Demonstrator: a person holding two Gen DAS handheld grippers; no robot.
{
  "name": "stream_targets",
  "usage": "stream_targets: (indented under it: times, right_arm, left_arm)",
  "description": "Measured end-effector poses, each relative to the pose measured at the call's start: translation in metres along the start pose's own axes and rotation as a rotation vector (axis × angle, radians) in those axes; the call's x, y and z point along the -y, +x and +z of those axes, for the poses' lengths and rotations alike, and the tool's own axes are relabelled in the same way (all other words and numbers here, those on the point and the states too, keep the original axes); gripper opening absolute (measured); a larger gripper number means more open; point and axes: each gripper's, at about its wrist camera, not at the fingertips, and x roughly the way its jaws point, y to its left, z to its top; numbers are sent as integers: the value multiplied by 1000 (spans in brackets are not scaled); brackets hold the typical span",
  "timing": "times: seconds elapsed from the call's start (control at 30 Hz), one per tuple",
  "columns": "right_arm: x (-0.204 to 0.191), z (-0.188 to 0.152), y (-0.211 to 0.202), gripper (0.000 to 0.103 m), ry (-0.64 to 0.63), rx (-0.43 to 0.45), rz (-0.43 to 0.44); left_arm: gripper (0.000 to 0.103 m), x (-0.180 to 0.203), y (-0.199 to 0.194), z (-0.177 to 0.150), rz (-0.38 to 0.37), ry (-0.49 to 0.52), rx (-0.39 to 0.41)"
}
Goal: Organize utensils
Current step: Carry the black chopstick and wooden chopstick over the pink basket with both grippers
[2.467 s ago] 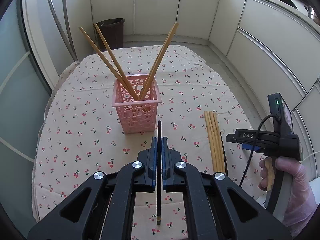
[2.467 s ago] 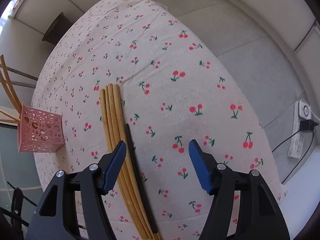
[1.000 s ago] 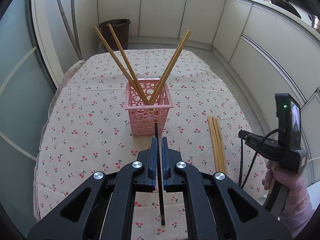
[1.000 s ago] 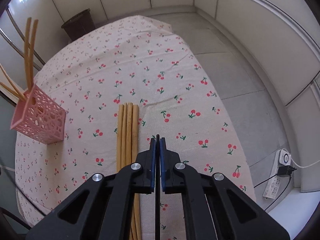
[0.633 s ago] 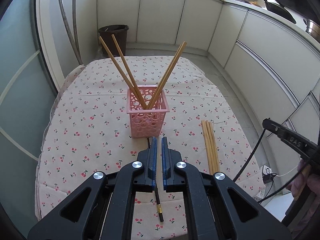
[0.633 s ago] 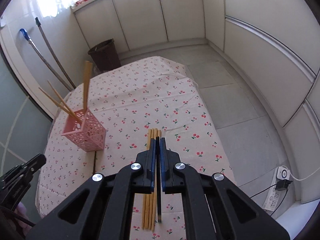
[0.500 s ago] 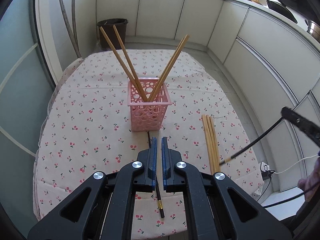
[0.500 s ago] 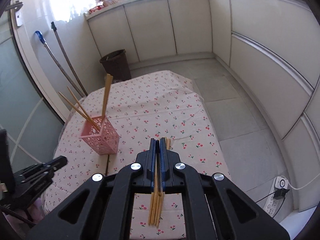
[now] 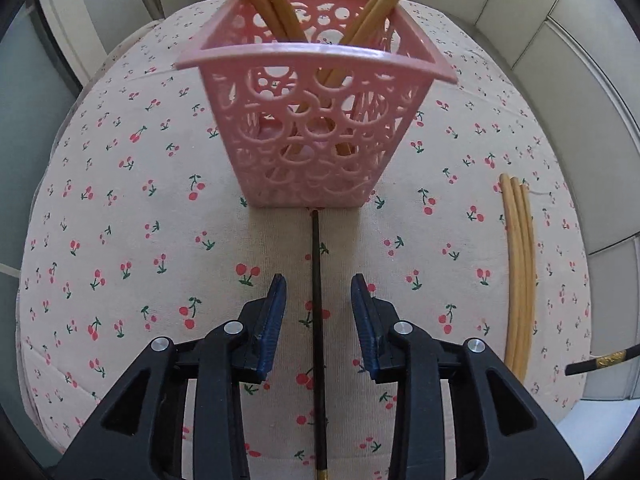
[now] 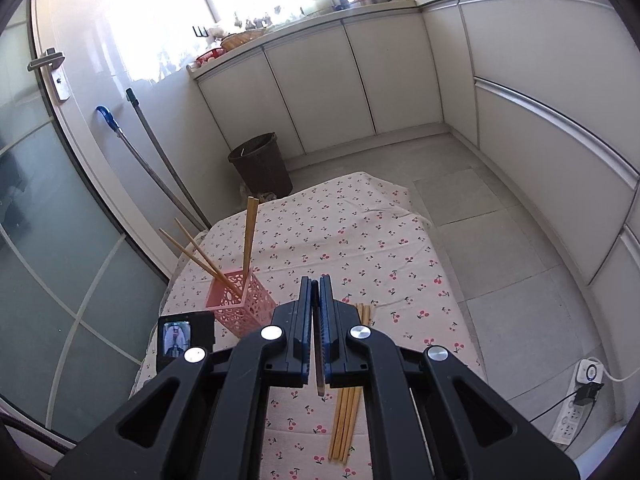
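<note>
A pink perforated basket [image 9: 312, 132] holds several wooden chopsticks [image 9: 280, 12] and stands on the cherry-print tablecloth [image 9: 120, 208]. A black chopstick [image 9: 318, 320] lies on the cloth, its tip at the basket's base. My left gripper [image 9: 318, 300] is open, its jaws on either side of that chopstick and apart from it. My right gripper [image 10: 316, 308] is shut on a second black chopstick [image 10: 319, 360], held high above the table. Its gold-banded end shows in the left wrist view [image 9: 600, 359]. The basket also shows in the right wrist view [image 10: 240, 304].
Three wooden chopsticks [image 9: 520, 272] lie together on the cloth at the right, also seen in the right wrist view [image 10: 348, 412]. A dark bin [image 10: 260, 164], mop handles [image 10: 160, 168] and white cabinets [image 10: 360, 80] stand beyond the table. A power strip [image 10: 584, 392] lies on the floor.
My left gripper has dropped close to the table, opened and let go of its black chopstick, which now lies on the cloth. My right gripper has lifted higher with its chopstick.
</note>
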Motion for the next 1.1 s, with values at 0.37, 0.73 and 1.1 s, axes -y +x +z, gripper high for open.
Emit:
stream_targets:
  times: [0.37, 0.73, 1.1]
  right_arm:
    - [2, -1, 3, 4, 16, -16, 13]
    - [-16, -3, -4, 4, -18, 0, 35]
    - [-33, 0, -12, 4, -36, 14, 65]
  left_arm:
    - [4, -14, -11, -10, -72, -24, 70]
    - [3, -41, -116, -32, -214, -11, 253]
    - [3, -56, -194, -70, -263, 13, 435]
